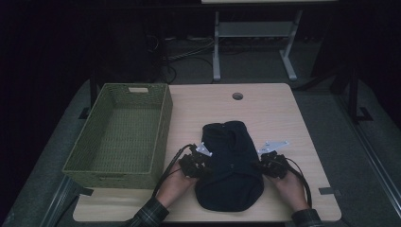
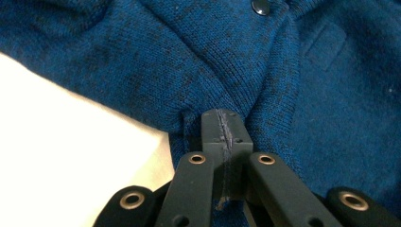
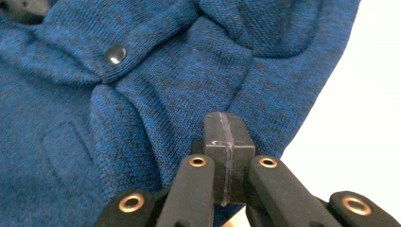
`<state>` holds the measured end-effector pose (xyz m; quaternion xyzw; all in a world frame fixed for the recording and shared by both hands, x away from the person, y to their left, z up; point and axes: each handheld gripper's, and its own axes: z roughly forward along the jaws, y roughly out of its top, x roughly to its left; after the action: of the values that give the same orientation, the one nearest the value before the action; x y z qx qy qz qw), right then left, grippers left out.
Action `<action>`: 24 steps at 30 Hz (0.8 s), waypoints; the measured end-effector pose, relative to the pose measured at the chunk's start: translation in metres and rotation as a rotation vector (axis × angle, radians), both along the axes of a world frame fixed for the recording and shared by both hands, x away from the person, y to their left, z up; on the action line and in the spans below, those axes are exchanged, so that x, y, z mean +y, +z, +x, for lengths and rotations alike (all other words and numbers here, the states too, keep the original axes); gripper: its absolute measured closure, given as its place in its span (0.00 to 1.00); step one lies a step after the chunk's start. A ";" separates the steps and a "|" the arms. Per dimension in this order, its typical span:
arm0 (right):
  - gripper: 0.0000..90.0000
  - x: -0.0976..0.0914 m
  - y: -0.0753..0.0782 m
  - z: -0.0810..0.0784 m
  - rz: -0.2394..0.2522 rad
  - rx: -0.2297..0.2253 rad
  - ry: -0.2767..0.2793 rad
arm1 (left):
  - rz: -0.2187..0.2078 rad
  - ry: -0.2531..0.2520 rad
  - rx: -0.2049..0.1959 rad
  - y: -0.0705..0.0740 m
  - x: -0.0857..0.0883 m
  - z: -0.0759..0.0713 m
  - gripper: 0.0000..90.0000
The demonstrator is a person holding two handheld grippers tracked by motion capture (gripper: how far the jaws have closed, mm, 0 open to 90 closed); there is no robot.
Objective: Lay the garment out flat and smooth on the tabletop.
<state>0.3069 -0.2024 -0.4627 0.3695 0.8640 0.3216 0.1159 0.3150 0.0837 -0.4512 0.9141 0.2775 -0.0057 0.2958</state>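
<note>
Sweater (image 1: 230, 163) sits bunched up near the front middle of the desk (image 1: 279, 113). It's blue knit in the gripper views, though it looks nearly black from the high view. Left tongs (image 1: 201, 163) are clamped shut on its left edge, and in the left gripper view you can see the jaws pressed together with a thin bit of the knit pinched between them (image 2: 222, 137). Right tongs (image 1: 265, 163) are doing the same on the other side, jaws tight together on a fold of fabric (image 3: 226, 142). So both sides of the garment are gripped, one hand each, and the fabric puckers toward each pinch point.

You can spot a dark snap button (image 3: 115, 54) on the sweater in the right gripper view, and another snap (image 2: 259, 6) at the top of the left gripper view.

Green woven basket (image 1: 124, 135) stands on the left part of the desk, just beside the left hand (image 1: 177, 184), not touching the sweater. Right hand (image 1: 291, 187) rests near the front right edge.
</note>
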 end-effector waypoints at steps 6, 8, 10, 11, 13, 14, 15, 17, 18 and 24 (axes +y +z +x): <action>0.97 0.004 0.001 -0.017 -0.007 -0.006 0.033 | -0.024 -0.005 -0.005 0.006 0.007 -0.011 0.97; 0.95 0.004 0.005 -0.016 0.012 -0.003 0.030 | -0.047 0.016 -0.034 0.013 0.008 -0.007 0.96; 0.94 0.003 0.009 -0.011 0.024 -0.012 0.023 | -0.072 0.046 -0.053 0.018 0.008 -0.001 0.96; 0.94 0.003 0.012 -0.007 0.025 -0.020 0.016 | -0.080 0.054 -0.059 0.020 0.009 0.003 0.96; 0.94 0.001 0.015 0.000 0.040 -0.037 0.001 | -0.087 0.073 -0.067 0.021 0.008 0.010 0.96; 0.94 0.000 0.016 0.004 0.043 -0.038 -0.006 | -0.089 0.078 -0.071 0.021 0.008 0.013 0.96; 0.94 -0.001 0.018 0.007 0.043 -0.040 -0.014 | -0.085 0.087 -0.073 0.020 0.008 0.016 0.96; 0.94 -0.003 0.020 0.013 0.060 -0.048 -0.021 | -0.077 0.105 -0.081 0.019 0.007 0.023 0.94; 0.94 -0.004 0.020 0.016 0.078 -0.054 -0.032 | -0.071 0.119 -0.085 0.019 0.007 0.027 0.93; 0.93 -0.004 0.019 0.031 0.096 -0.024 -0.044 | -0.060 0.150 -0.096 0.014 0.003 0.043 0.89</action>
<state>0.3381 -0.2066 -0.4433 0.3894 0.8379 0.3645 0.1156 0.3578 0.0869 -0.4369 0.8807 0.3303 0.0521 0.3354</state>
